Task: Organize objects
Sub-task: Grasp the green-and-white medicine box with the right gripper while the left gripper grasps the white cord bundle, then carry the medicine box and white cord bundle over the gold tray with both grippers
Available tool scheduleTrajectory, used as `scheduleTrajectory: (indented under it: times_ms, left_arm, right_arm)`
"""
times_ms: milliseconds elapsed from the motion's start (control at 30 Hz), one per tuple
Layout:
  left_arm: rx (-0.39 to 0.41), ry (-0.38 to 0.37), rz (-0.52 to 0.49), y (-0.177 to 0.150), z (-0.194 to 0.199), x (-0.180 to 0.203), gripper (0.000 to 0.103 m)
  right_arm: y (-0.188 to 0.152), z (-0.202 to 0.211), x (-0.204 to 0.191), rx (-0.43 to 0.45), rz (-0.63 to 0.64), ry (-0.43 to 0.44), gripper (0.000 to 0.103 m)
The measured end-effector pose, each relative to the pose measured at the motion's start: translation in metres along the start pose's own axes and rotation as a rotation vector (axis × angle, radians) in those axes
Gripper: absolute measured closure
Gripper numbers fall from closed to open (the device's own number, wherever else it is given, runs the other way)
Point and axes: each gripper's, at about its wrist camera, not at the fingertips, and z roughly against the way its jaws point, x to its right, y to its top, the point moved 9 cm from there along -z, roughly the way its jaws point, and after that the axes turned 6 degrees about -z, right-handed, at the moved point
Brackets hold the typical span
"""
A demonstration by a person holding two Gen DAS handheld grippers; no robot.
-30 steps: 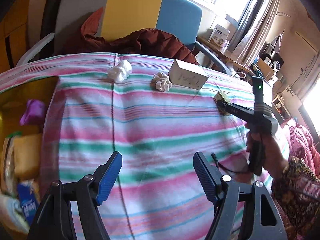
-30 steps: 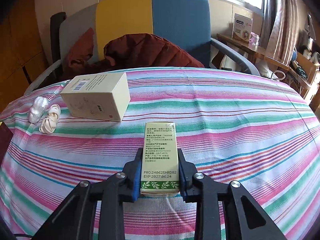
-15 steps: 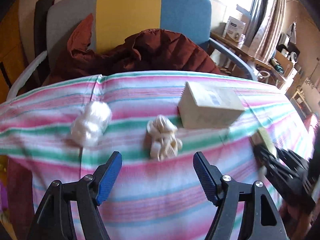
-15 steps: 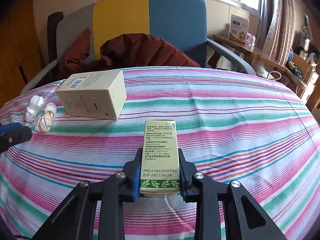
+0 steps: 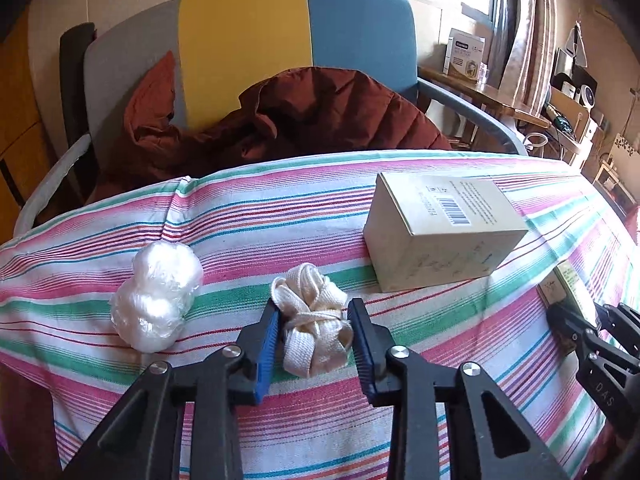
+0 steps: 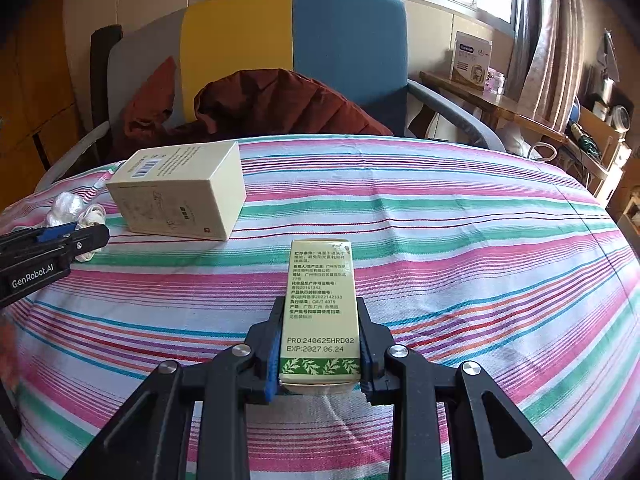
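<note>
The left gripper [image 5: 314, 330] has its blue pads pressed against the two sides of the knotted cream lace bundle [image 5: 314, 326], which lies on the striped cloth [image 5: 280, 216] near the table's left edge. At about ten o'clock from the bundle, just beside it, sits a crumpled ball of clear plastic wrap [image 5: 158, 294]; at about two o'clock stands the large beige box [image 5: 440, 232]. The right gripper [image 6: 320, 354] is clamped on the flanks of a slim green-and-cream carton [image 6: 320, 308], whose far end reaches out over the cloth toward twelve o'clock.

The bundle is soft and loosely tied (loops stick out past the pads), so in my judgement a lift could let it squash and slide through, or a trailing loop could snag the cloth and drag it. The pads also seem low enough to pinch fabric, which would tug the plastic ball and box along. The carton is held only near its back end; a quick swing might make it pivot or slip.
</note>
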Motion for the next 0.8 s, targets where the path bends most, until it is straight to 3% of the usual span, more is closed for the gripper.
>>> scheduleTrajectory:
  times_ms: [400,700,800]
  left_arm:
    - [0.045,0.018,0.087,-0.035,0.031,-0.025,0.07]
    - [0.061,0.006,0.124,-0.06,0.053,-0.035,0.07]
    - [0.07,-0.017,0.131,-0.067,0.061,-0.034,0.07]
  right_arm:
    - [0.002,0.003,0.003,0.022,0.01,-0.036,0.073]
    - [0.012,0.036,-0.001,0.169,0.043,-0.103,0.073]
    - [0.01,0.045,-0.003,0.179,0.033,-0.109,0.073]
